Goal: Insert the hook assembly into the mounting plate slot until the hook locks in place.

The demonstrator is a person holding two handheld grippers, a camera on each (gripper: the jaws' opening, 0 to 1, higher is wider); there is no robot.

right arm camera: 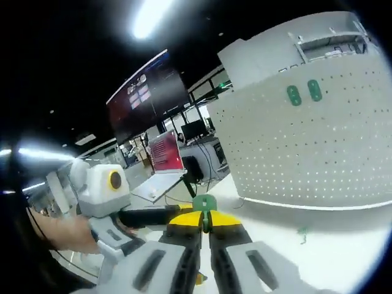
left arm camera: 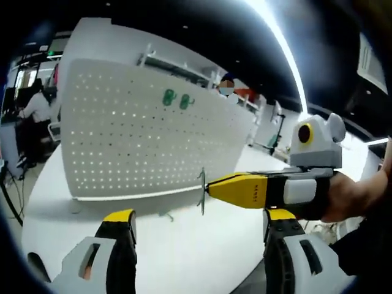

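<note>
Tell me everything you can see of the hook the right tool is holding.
The hook assembly is pinched at the tip of the shut right tool, above the white table and short of the pegboard. In the left gripper view it looks like thin bent metal wire, standing roughly upright. In the right gripper view a green, plastic-looking plate shows at the tool's tip.

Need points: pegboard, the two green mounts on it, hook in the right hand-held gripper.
pegboard [left arm camera: 141, 141], left gripper view, middle of its perforated face
green mounts [right arm camera: 304, 92], right gripper view, between the pair on the board
hook [left arm camera: 202, 191], left gripper view, metal piece at the right hand-held gripper [left arm camera: 211, 188] tips
</note>
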